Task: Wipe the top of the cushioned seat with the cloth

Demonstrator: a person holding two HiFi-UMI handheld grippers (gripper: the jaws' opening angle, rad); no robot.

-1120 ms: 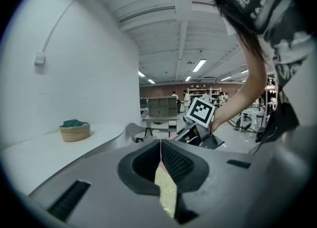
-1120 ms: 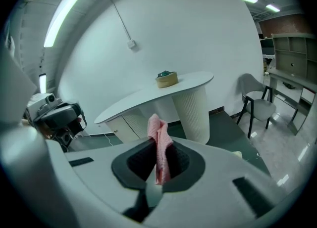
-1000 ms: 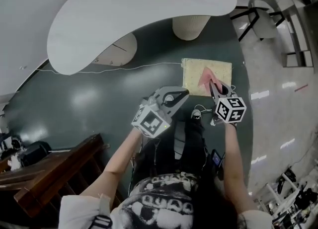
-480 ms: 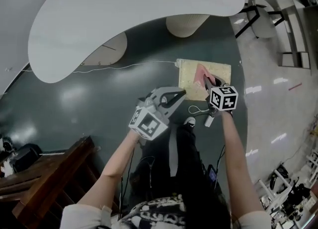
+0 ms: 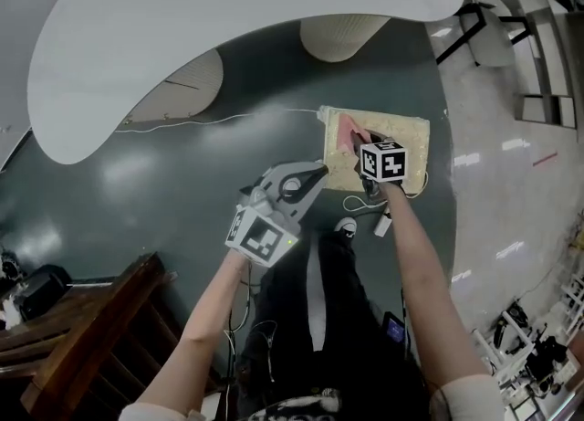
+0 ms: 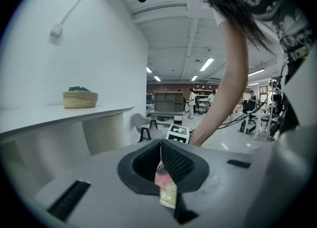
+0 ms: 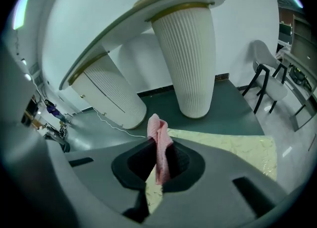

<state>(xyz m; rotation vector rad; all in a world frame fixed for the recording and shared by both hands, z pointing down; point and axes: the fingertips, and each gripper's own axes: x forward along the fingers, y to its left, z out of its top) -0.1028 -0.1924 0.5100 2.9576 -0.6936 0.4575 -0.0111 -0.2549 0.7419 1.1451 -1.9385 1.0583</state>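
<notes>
Cushioned seat (image 5: 411,141) lies right of centre in the head view. Your left gripper (image 5: 318,173) hangs at its lower-left edge, 2 jaws pressed together, empty. Your right gripper (image 5: 361,142) clamps the pink cloth (image 7: 159,143) over the seat's upper-left area.

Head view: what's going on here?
A person holds a gripper in each hand. The right gripper is shut on a pink cloth, held over the left end of the pale cushioned seat on the dark floor. The left gripper is shut on nothing and hangs beside the seat's near left corner. Whether the cloth presses on the seat is unclear.
</notes>
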